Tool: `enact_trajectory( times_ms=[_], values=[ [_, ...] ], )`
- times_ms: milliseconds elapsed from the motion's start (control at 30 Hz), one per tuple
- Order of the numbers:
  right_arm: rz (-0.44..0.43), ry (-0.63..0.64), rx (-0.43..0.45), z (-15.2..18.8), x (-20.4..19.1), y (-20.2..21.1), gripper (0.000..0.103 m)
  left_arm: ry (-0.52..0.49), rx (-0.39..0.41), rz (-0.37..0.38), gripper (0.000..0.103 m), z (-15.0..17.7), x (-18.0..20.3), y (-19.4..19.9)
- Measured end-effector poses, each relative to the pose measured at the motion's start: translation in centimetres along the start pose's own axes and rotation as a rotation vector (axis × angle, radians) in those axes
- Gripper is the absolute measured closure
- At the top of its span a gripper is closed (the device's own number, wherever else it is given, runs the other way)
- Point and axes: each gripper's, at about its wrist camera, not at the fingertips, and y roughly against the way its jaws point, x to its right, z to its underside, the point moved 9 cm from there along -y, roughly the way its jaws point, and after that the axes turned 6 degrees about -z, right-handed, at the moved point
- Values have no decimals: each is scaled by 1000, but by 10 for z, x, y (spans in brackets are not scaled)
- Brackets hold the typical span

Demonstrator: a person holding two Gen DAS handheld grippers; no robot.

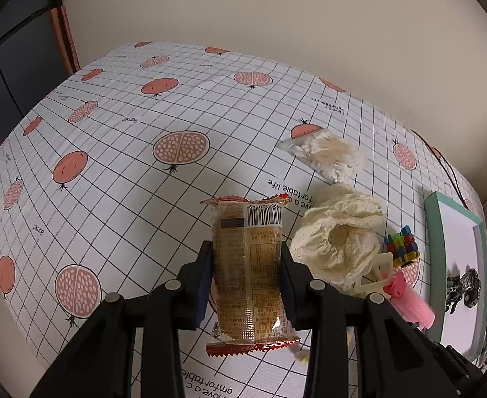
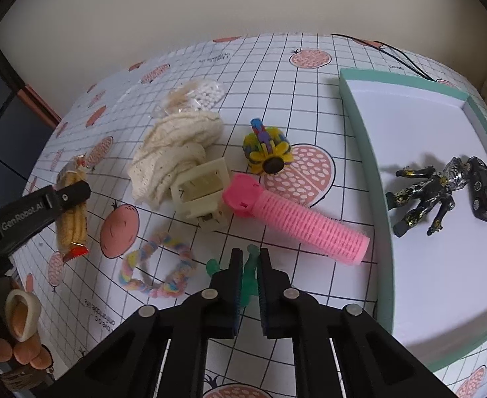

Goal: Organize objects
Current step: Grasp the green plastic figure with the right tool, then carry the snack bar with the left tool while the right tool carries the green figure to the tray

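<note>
My left gripper (image 1: 246,248) is shut on a brown snack packet (image 1: 248,265) with red crimped ends, held across its middle just above the fruit-print tablecloth. The right wrist view shows the same packet (image 2: 71,205) at the left, under the left gripper (image 2: 74,195). My right gripper (image 2: 250,258) is shut on a small translucent green toy figure (image 2: 247,280), whose arm and head stick out past the fingers. A teal-rimmed white tray (image 2: 362,152) on the right holds a black robot figure (image 2: 425,192) and a black toy car (image 2: 485,189).
On the cloth lie a cream lace cloth (image 2: 173,152), a bag of cotton swabs (image 2: 197,94), a cream plastic clip (image 2: 200,192), a pink hair roller (image 2: 296,219), a colourful flower toy (image 2: 266,152) and a pastel braided loop (image 2: 157,268). A hand (image 2: 21,331) is at lower left.
</note>
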Motion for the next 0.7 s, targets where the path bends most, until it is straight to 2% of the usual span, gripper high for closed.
enact_trajectory(
  times_ms=[200,367,700],
  values=[
    [-25,-42,66,-8,5,21,94,7,44,25,65,-6,5,13],
    [-13,-82,111,-12,29,42,94,-9,75,62,65,-6,20,26],
    [32,-157,153,-12,84,70,95,-117,121,141,65,8,73,52]
  ],
)
